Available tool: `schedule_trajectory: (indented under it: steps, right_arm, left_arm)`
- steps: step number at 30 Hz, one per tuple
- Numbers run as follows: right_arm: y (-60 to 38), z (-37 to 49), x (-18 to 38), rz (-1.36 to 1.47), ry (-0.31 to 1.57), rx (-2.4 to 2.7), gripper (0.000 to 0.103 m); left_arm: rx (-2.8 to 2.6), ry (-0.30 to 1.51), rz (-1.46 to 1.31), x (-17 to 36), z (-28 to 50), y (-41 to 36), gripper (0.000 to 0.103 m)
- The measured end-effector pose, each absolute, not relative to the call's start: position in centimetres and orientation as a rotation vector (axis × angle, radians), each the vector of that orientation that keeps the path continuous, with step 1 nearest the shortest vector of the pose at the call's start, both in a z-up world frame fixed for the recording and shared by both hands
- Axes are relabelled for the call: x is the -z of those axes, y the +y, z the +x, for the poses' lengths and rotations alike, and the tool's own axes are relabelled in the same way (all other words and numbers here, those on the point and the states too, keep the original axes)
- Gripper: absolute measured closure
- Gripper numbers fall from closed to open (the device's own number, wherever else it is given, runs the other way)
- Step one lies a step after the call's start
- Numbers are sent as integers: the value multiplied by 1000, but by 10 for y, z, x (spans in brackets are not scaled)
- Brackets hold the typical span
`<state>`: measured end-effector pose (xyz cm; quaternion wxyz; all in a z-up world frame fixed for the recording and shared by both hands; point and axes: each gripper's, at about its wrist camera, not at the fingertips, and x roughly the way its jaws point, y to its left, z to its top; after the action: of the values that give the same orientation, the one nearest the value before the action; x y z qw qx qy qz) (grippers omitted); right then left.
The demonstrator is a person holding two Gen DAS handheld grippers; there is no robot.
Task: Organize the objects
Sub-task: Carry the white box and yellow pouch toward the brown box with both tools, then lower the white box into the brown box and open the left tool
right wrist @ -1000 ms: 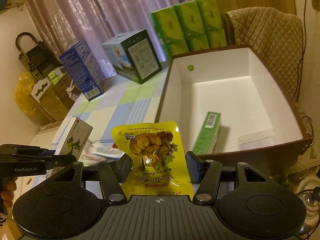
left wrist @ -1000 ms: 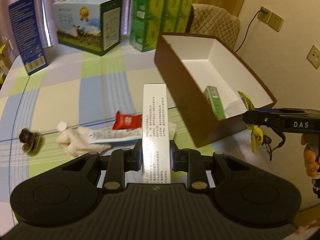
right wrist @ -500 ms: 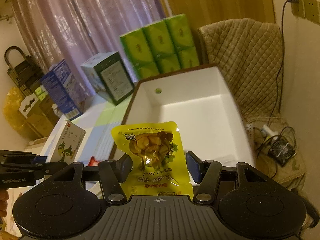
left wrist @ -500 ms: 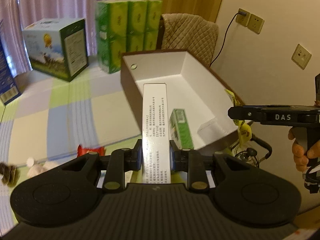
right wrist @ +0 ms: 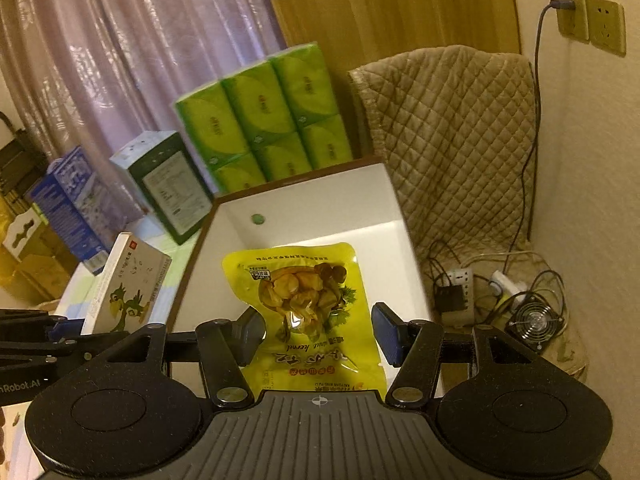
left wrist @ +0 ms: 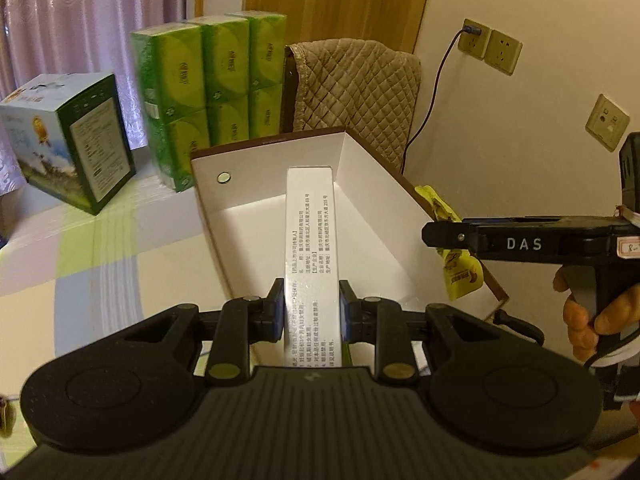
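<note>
A room with lilac curtains (right wrist: 132, 64), a wood-panelled wall and cream walls with sockets; a tabletop (left wrist: 100, 248) under a checked cloth carries the things.

The left gripper (left wrist: 311, 312) is clamped on a long white medicine carton (left wrist: 310, 248), its blue pads pressed to both narrow sides; the carton reaches forward over the near rim of the open brown box (left wrist: 404, 184) with its white inside, which stands at the tabletop's right edge. In the right wrist view the same carton (right wrist: 128, 284) shows a green cartoon bird on its face, just left of the box's left wall.

The right gripper (right wrist: 320, 334) holds a yellow snack pouch (right wrist: 308, 308) above the box's (right wrist: 304, 184) inside. The left finger (right wrist: 250, 334) touches the pouch's edge; the right finger stands slightly apart from it, so the grip cannot be told for certain. In the left wrist view this gripper (left wrist: 444, 236) hangs over the box's right wall, the pouch (left wrist: 460, 268) dangling below it, a hand (left wrist: 592, 316) on its handle.

Behind the box, along the tabletop's far edge, stand stacked green tissue packs (left wrist: 208, 92), and left of them a green-and-white carton (left wrist: 68, 140). A quilted beige cover (right wrist: 452, 128) drapes a chair beyond the box's far right corner; cables and a small fan (right wrist: 536, 320) lie on the floor.
</note>
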<state>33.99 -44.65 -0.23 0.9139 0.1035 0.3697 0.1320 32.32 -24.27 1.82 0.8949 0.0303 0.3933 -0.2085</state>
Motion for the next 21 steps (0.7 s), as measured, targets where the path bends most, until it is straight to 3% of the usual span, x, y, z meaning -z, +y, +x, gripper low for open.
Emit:
schedule_trajectory:
  steps: [21]
  right_arm:
    - [-449, 403, 45, 126, 867, -224, 48]
  left_arm:
    - [372, 920, 136, 29, 409, -286, 81]
